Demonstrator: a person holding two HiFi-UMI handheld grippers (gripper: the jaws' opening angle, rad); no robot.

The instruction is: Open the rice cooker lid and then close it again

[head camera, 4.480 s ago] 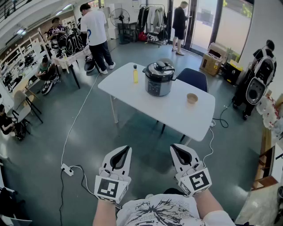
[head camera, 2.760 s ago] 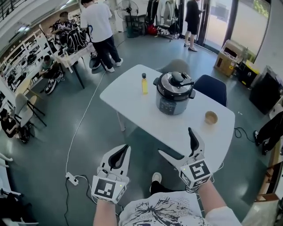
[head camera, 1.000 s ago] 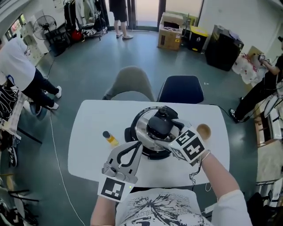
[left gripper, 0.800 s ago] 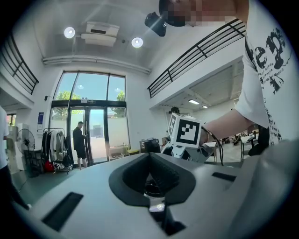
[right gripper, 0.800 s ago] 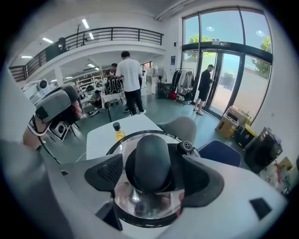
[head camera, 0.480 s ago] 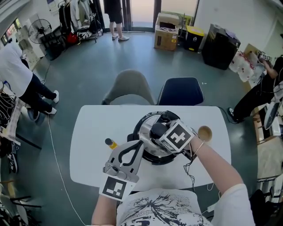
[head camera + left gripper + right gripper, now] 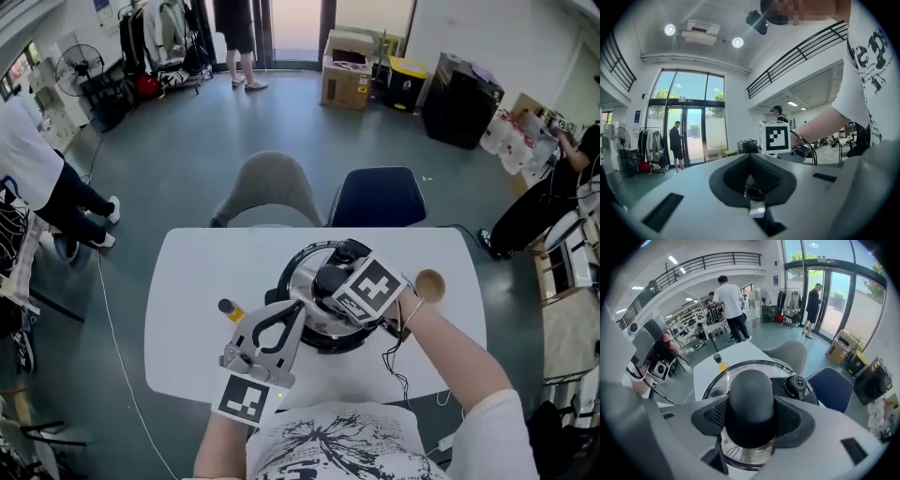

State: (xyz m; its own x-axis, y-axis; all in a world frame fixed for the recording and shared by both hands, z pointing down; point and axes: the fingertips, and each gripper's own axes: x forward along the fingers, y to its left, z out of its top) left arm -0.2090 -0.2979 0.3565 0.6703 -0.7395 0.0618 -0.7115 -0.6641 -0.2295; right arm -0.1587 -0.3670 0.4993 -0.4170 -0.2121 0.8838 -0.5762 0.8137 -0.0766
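White table point(image 7: 187, 272), seen from above. The yellow bottle point(image 7: 230, 309) with a dark cap is standing upright on the table's left part, just beside the left gripper point(image 7: 296, 307).

Left gripper: jaws are meeting at the tips, clenched on nothing. It is pointing level toward the cooker's near-left side. The head view is not showing whether the tips are touching the cooker. The gripper's own view is looking past the joined tips at the right gripper's marker cube point(image 7: 774, 137).

The rice cooker point(image 7: 328, 336) is sitting at the table's middle, with its metal lid point(image 7: 302, 269) down and in place. A black valve point(image 7: 796, 383) is sticking up from the lid, just right of the knob in the right gripper view.

Right gripper point(image 7: 333, 281): it is angling steeply down onto the lid's centre. Its jaws are closing on the black lid knob point(image 7: 751, 404), which is filling the gap between them. Both pads are lying against the knob's sides.

A small wooden bowl point(image 7: 431, 284) is sitting right of the cooker, near the person's right wrist and apart from the cooker.

Behind the table, a grey chair point(image 7: 272, 187) and a dark blue chair point(image 7: 380, 195) are standing side by side.
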